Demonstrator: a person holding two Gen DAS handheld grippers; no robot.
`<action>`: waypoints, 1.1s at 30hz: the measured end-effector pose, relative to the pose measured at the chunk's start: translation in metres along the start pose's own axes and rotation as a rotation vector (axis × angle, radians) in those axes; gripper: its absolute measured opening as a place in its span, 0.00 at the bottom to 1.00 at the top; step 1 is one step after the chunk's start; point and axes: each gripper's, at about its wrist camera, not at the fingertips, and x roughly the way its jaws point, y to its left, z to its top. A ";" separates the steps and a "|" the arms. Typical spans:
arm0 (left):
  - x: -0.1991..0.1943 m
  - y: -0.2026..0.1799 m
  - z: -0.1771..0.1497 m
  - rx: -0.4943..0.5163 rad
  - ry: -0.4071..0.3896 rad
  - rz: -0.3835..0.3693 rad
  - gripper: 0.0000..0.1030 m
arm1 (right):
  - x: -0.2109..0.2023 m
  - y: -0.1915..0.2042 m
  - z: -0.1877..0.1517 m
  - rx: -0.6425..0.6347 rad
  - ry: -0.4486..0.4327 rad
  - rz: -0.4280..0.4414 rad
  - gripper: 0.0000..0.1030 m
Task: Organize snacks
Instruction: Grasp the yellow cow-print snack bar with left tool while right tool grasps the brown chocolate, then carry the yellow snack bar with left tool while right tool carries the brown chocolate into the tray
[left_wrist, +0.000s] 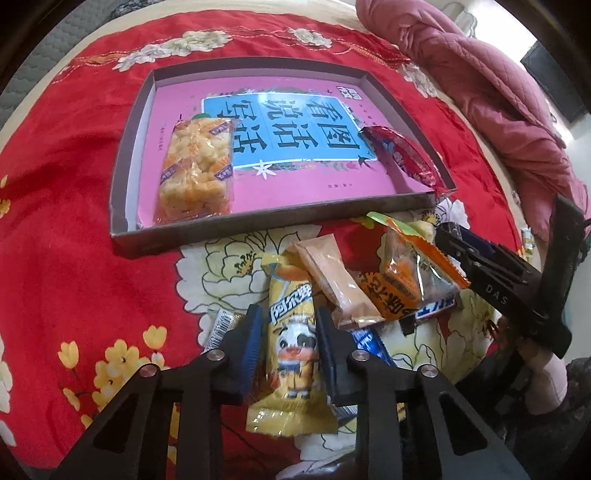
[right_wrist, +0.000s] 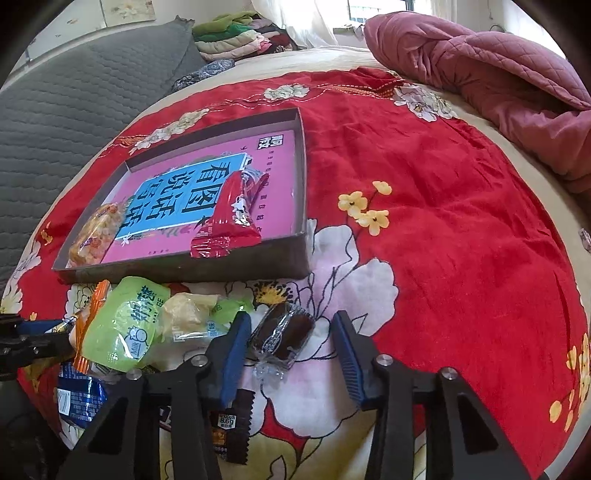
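Note:
A yellow snack packet (left_wrist: 291, 350) with a cartoon cow lies on the red floral bedspread (left_wrist: 55, 240), and my left gripper (left_wrist: 288, 314) is shut on it, pads pressing both sides. A dark brown cake in clear wrap (right_wrist: 282, 332) lies between the open jaws of my right gripper (right_wrist: 291, 317); its right pad stands clear of the cake. Beyond them sits a shallow box tray (left_wrist: 258, 221) with a pink printed floor. It holds a puffed rice packet (left_wrist: 197, 166) and a red packet (left_wrist: 402, 155) leaning over the near rim.
Loose snacks are heaped in front of the tray: a peach packet (left_wrist: 340, 284), an orange packet (left_wrist: 406, 273), a green packet (right_wrist: 125, 332), a small black packet (right_wrist: 232, 424). A pink quilt (right_wrist: 498, 74) lies at the back right, a grey quilted cushion (right_wrist: 74, 92) at the left.

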 end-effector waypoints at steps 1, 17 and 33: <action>0.002 -0.001 0.001 0.004 0.003 0.003 0.26 | 0.001 0.000 0.000 -0.002 0.001 0.006 0.38; -0.012 0.016 -0.002 -0.041 -0.027 -0.113 0.17 | -0.004 -0.010 0.002 0.054 -0.016 0.065 0.35; -0.051 0.042 0.010 -0.141 -0.152 -0.165 0.17 | -0.028 -0.009 0.007 0.053 -0.109 0.128 0.35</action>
